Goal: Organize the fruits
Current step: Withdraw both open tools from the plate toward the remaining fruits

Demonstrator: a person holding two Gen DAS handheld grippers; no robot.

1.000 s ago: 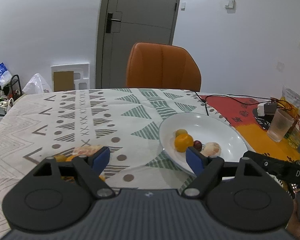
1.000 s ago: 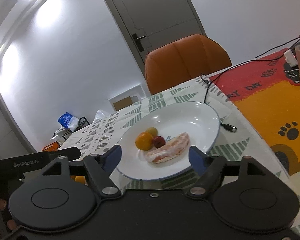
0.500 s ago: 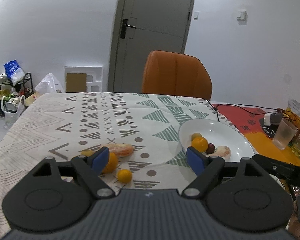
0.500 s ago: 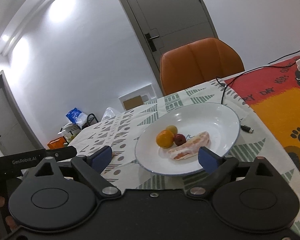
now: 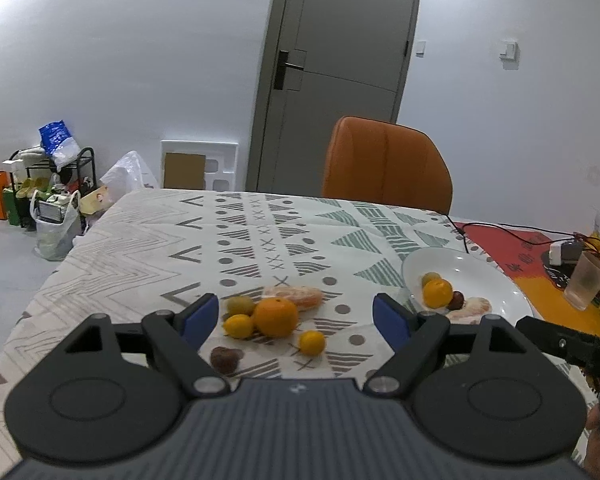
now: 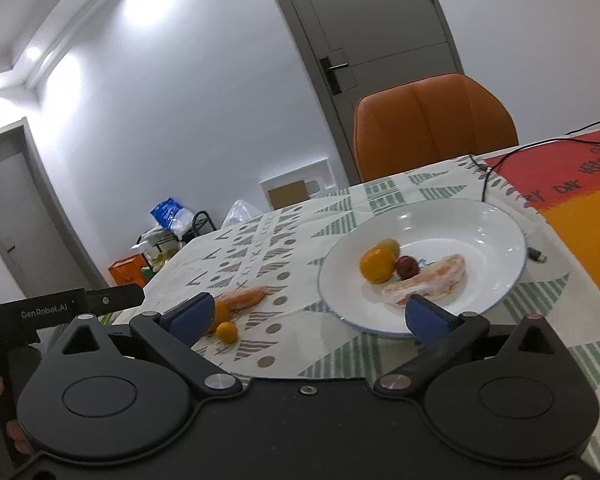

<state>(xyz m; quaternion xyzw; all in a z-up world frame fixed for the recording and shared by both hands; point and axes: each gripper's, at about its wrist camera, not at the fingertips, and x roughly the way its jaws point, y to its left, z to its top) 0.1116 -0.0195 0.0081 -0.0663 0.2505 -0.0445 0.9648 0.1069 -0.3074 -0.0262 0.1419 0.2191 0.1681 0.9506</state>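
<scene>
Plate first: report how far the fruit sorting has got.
Done: the white plate holds an orange, a yellowish fruit, a dark red fruit and a peeled segment.
In hand: nothing; the left gripper is empty, the right gripper is opening, empty.
Left: six pieces on the tablecloth, including a large orange.

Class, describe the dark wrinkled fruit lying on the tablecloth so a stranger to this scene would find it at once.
Start at the patterned tablecloth and find the loose cluster of fruit left of the white plate. The dark wrinkled fruit lies at the cluster's near edge, just in front of a small yellow fruit. It alone there is brownish-purple and shrivelled; its neighbours are orange, yellow or greenish.
</scene>
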